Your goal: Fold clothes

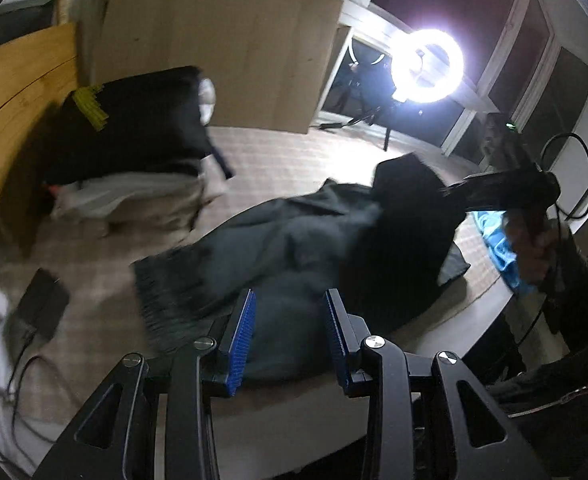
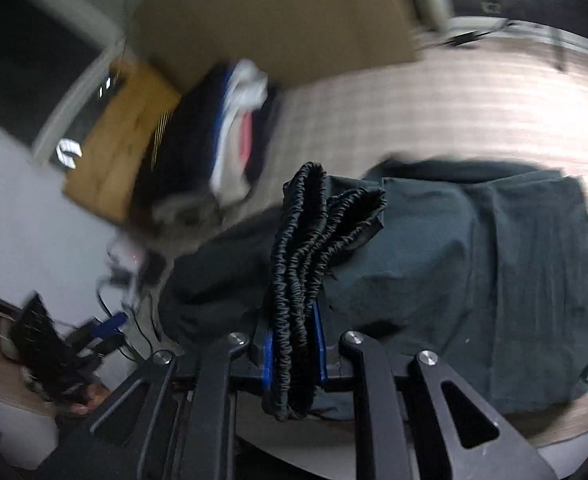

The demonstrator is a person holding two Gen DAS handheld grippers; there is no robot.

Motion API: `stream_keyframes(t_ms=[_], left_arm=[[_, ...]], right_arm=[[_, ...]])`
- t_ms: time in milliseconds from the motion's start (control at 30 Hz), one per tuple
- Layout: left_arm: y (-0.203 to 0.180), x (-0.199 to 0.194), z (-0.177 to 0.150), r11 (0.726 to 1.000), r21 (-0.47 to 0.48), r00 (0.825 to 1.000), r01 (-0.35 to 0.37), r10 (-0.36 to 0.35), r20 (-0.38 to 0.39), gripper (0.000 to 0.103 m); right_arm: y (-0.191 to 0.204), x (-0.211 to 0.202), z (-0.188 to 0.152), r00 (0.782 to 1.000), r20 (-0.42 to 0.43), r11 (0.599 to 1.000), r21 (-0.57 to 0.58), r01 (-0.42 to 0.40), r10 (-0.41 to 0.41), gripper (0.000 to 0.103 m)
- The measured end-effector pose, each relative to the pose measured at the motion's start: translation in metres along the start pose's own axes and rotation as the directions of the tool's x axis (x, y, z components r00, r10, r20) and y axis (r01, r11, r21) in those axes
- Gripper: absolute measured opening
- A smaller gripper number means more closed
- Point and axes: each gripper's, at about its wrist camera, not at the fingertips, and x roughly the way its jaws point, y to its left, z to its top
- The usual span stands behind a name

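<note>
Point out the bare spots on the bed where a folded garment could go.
Bare checked bed cover lies between the clothes pile at the headboard and the dark green garment, reaching toward the ring light. A smaller patch sits beside the dark flat device. The middle and the pile corner are crowded.

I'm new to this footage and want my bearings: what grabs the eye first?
The glaring ring light by the dark windows at the far side. Then the right tool, shut on a black garment's gathered elastic waistband, above a dark green garment spread on the checked bed cover.
</note>
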Motion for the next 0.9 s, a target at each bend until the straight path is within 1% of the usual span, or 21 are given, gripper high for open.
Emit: stream_keyframes(t_ms=[100, 167, 267, 367, 533, 567, 633, 667, 700, 733, 767, 800, 867, 900], left_arm=[[0.017, -0.008, -0.012, 1.0, -0.016, 1.0, -0.003, 0.003, 0.003, 0.033], [0.026, -0.013, -0.019, 0.999, -0.034, 1.0, 0.002, -0.002, 0.009, 0.033], [0.035, -0.018, -0.028, 0.998, -0.053, 1.0, 0.017, -0.016, 0.013, 0.033], [0.043, -0.022, -0.033, 0.998, -0.056, 1.0, 0.014, -0.014, 0.008, 0.033], [0.054, -0.035, -0.037, 0.997, -0.075, 0.999, 0.022, -0.02, 0.034, 0.033], [0.056, -0.037, -0.038, 0.997, -0.077, 0.999, 0.023, -0.021, 0.037, 0.033], [0.06, -0.039, -0.038, 0.996, -0.085, 0.999, 0.013, -0.01, 0.038, 0.033], [0.061, -0.038, -0.037, 0.996, -0.088, 0.999, 0.011, -0.008, 0.037, 0.033], [0.062, -0.038, -0.036, 0.996, -0.09, 0.999, 0.01, -0.007, 0.037, 0.033], [0.062, -0.037, -0.035, 0.996, -0.089, 0.999, 0.006, -0.003, 0.037, 0.033], [0.062, -0.036, -0.033, 0.996, -0.087, 0.999, 0.002, 0.001, 0.036, 0.033], [0.061, -0.034, -0.031, 0.997, -0.082, 0.999, 0.003, 0.0, 0.035, 0.033], [0.057, -0.028, -0.025, 0.998, -0.07, 0.999, 0.006, -0.004, 0.034, 0.033], [0.055, -0.024, -0.021, 0.998, -0.061, 0.999, 0.005, -0.003, 0.034, 0.033]], right_arm=[[0.044, 0.05, -0.012, 0.999, -0.038, 0.998, -0.053, 0.026, -0.028, 0.015], [0.063, 0.071, -0.015, 0.998, -0.057, 0.997, -0.069, 0.024, -0.028, 0.015], [0.087, 0.091, -0.014, 0.997, -0.062, 0.993, -0.105, 0.047, -0.054, 0.015], [0.101, 0.103, -0.013, 0.996, -0.061, 0.991, -0.118, 0.065, -0.072, 0.015], [0.125, 0.127, -0.011, 0.992, -0.067, 0.984, -0.148, 0.095, -0.106, 0.015], [0.129, 0.133, -0.011, 0.993, -0.078, 0.985, -0.155, 0.08, -0.093, 0.016], [0.14, 0.146, -0.011, 0.991, -0.11, 0.983, -0.175, 0.053, -0.073, 0.022], [0.146, 0.154, -0.012, 0.989, -0.13, 0.982, -0.187, 0.04, -0.066, 0.032], [0.153, 0.153, -0.012, 0.991, -0.129, 0.979, -0.202, 0.018, -0.045, 0.038], [0.16, 0.153, -0.013, 0.992, -0.128, 0.976, -0.217, -0.004, -0.024, 0.038], [0.169, 0.146, -0.014, 0.994, -0.106, 0.969, -0.245, -0.027, 0.001, 0.04], [0.175, 0.133, -0.013, 0.996, -0.081, 0.963, -0.265, -0.049, 0.029, 0.046], [0.187, 0.108, -0.012, 0.996, -0.032, 0.947, -0.307, -0.091, 0.085, 0.055], [0.185, 0.091, -0.008, 0.994, 0.002, 0.948, -0.3, -0.108, 0.114, 0.055]])
